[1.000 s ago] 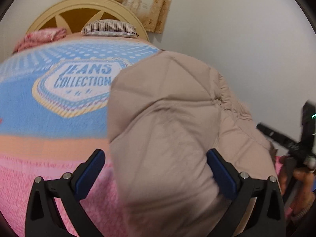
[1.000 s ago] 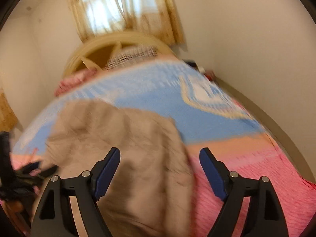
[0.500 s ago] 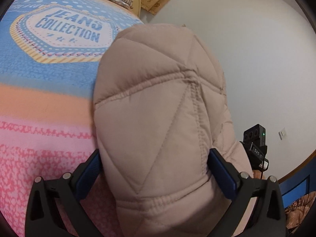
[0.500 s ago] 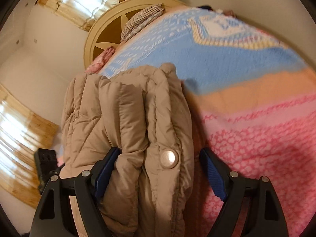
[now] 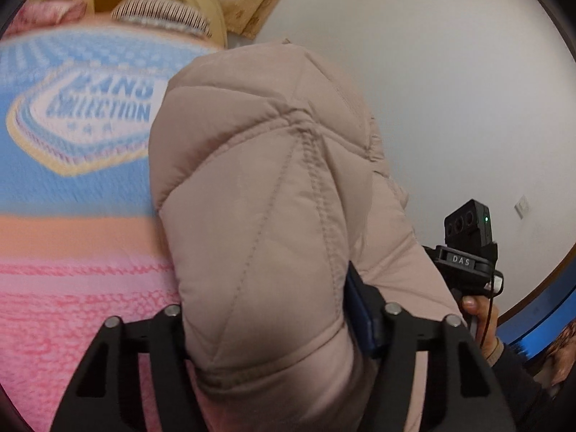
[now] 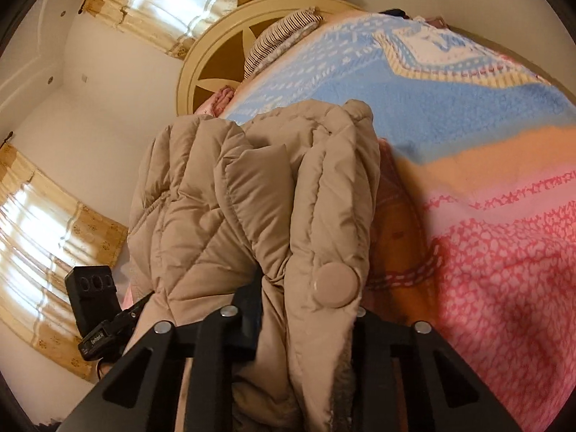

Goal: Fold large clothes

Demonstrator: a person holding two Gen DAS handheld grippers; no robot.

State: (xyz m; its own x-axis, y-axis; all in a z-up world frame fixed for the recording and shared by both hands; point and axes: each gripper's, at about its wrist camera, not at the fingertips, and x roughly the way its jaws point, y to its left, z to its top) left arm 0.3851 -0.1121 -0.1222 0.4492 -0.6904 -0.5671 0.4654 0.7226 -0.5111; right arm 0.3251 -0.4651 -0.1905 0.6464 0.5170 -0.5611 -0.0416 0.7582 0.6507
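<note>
Beige quilted jacket [image 5: 273, 194], pink-and-blue blanket [image 5: 72, 288]

Blanket [image 6: 468, 115], headboard [image 6: 216, 61], curtains [image 6: 46, 230]

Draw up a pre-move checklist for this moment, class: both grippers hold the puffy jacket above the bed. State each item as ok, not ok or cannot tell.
1. Left gripper shut on jacket: ok.
2. Right gripper shut on jacket: ok.
3. Snap button clear of the pads: ok.
4. Jacket spread flat: not ok, bunched.
5. Blanket free where the jacket would land: ok.
6. Sleeves tucked in: cannot tell.
</note>
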